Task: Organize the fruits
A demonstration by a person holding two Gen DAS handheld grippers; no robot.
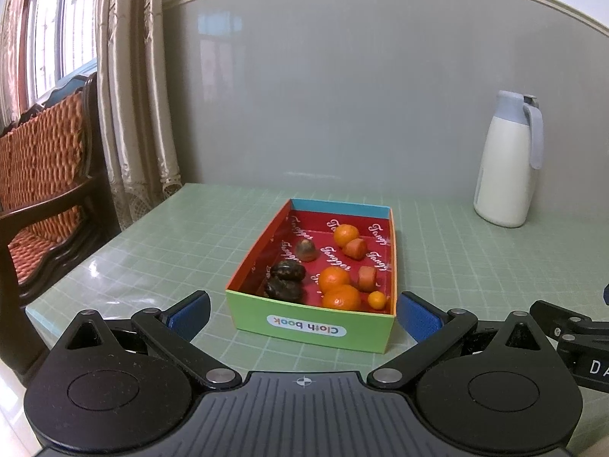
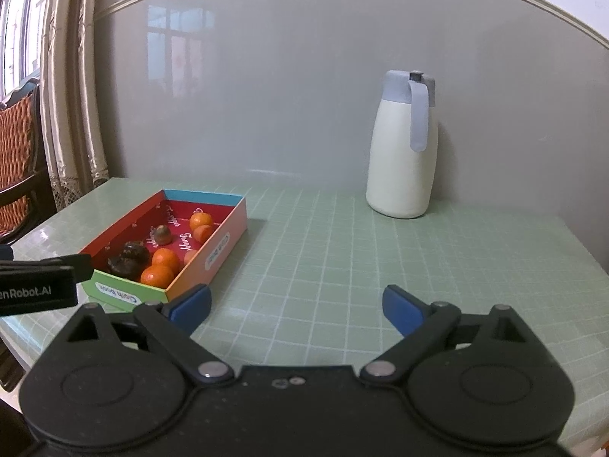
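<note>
Sitting on the green worktop (image 1: 190,228), the box (image 1: 310,327) holds all the fruit: three oranges (image 1: 334,278) and a kumquat (image 1: 377,299) toward its right side, three dark fruits (image 1: 287,270) on its left, and two reddish pieces (image 1: 367,278) along the right wall. The left tool (image 1: 304,314) is spread wide and empty, its blue fingers (image 1: 416,321) flanking the box's near wall. The right tool (image 2: 297,306), also wide open and empty, hangs over bare worktop right of the box. A white jug (image 2: 403,152) stands far right by the wall.
</note>
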